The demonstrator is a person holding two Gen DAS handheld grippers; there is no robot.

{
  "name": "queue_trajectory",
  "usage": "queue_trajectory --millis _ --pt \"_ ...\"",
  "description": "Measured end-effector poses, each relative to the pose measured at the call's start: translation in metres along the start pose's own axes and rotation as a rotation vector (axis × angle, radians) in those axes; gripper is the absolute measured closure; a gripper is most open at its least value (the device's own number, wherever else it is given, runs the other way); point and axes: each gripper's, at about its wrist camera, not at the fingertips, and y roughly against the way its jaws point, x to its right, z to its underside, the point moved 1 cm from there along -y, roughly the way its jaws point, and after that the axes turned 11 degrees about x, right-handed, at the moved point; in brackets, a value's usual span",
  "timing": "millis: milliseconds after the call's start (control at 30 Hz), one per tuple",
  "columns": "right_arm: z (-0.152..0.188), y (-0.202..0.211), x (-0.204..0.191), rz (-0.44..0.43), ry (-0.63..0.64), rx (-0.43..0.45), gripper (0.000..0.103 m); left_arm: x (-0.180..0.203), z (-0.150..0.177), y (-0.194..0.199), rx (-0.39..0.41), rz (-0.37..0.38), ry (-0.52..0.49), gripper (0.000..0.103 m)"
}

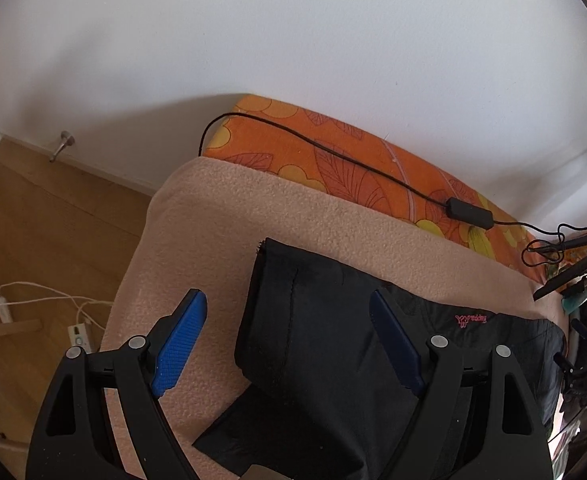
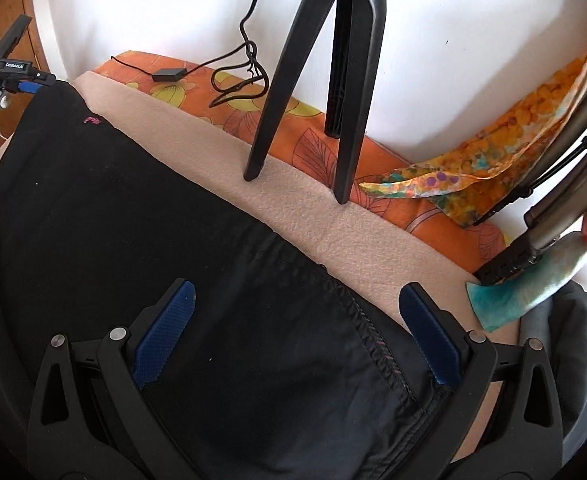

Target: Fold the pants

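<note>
Black pants (image 1: pixel 325 344) lie on a beige blanket (image 1: pixel 213 224), with a small pink logo (image 1: pixel 471 319) near the waist. My left gripper (image 1: pixel 289 316) is open and hovers above the pants' left end, its blue pads (image 1: pixel 179 344) spread wide with nothing between them. In the right wrist view the pants (image 2: pixel 133 216) spread across the blanket (image 2: pixel 317 216), with a stitched seam (image 2: pixel 377 344) near my right gripper (image 2: pixel 297 308). That gripper is open and empty above the cloth. The left gripper also shows far left in the right wrist view (image 2: pixel 25 86).
An orange floral sheet (image 1: pixel 333 156) lies behind the blanket, with a black cable and adapter (image 1: pixel 469 212) on it. A black tripod (image 2: pixel 333 92) stands on the blanket by the wall. A coloured scarf (image 2: pixel 493 160) and a grey garment (image 2: pixel 565 344) lie to the right. Wooden floor with white cables (image 1: pixel 33 304) lies left.
</note>
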Motion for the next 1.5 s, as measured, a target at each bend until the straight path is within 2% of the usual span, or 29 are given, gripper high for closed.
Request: queue_trajectory --millis 167,233,300,333,400,467,533,600,633,700,767,800,933,1067,1300,1500 --pt "0.003 -0.022 0.007 -0.028 -0.005 -0.025 0.0 0.0 0.009 -0.014 -0.015 0.002 -0.01 0.023" --pt "0.003 -0.027 0.01 -0.03 0.003 -0.033 0.0 0.001 0.011 -0.018 -0.015 0.009 -0.011 0.036" --pt "0.004 -0.032 0.011 -0.039 0.007 -0.05 0.0 0.002 0.013 -0.019 -0.007 0.01 -0.01 0.054" --pt "0.005 -0.034 0.012 -0.049 0.007 -0.057 0.0 0.003 0.014 -0.019 0.001 0.005 -0.02 0.057" --pt "0.007 -0.038 0.015 -0.068 -0.002 -0.06 0.0 0.007 0.015 -0.017 0.022 0.01 -0.05 0.075" --pt "0.008 -0.04 0.018 -0.088 -0.032 -0.059 0.001 0.01 0.017 -0.014 0.054 0.021 -0.078 0.08" --pt "0.01 -0.041 0.021 -0.119 -0.071 -0.056 0.009 0.012 0.018 -0.011 0.064 0.029 -0.091 0.087" --pt "0.01 -0.038 0.015 -0.128 -0.048 -0.045 0.026 0.012 0.018 -0.005 0.085 0.034 -0.097 0.089" --pt "0.009 -0.035 0.012 -0.132 -0.042 -0.046 0.03 0.013 0.018 -0.001 0.095 0.036 -0.104 0.09" --pt "0.008 -0.031 0.007 -0.129 -0.043 -0.049 0.057 0.014 0.019 0.007 0.118 0.035 -0.123 0.091" --pt "0.009 -0.025 0.003 -0.128 -0.039 -0.054 0.075 0.016 0.02 0.015 0.141 0.042 -0.119 0.092" --pt "0.01 -0.023 0.0 -0.117 -0.027 -0.054 0.078 0.016 0.02 0.019 0.15 0.049 -0.113 0.092" --pt "0.01 -0.012 -0.016 -0.06 0.017 -0.04 0.082 0.017 0.021 0.038 0.174 0.065 -0.116 0.092" --pt "-0.003 0.021 -0.017 -0.035 -0.008 0.032 0.084 0.024 0.023 0.064 0.212 0.067 -0.145 0.092" --pt "-0.017 0.115 -0.034 0.002 0.02 0.168 0.085 0.017 0.029 0.122 0.301 0.114 -0.121 0.093" --pt "-0.014 0.206 -0.059 0.05 0.064 0.29 0.085 0.014 0.044 0.172 0.38 0.151 -0.136 0.093"
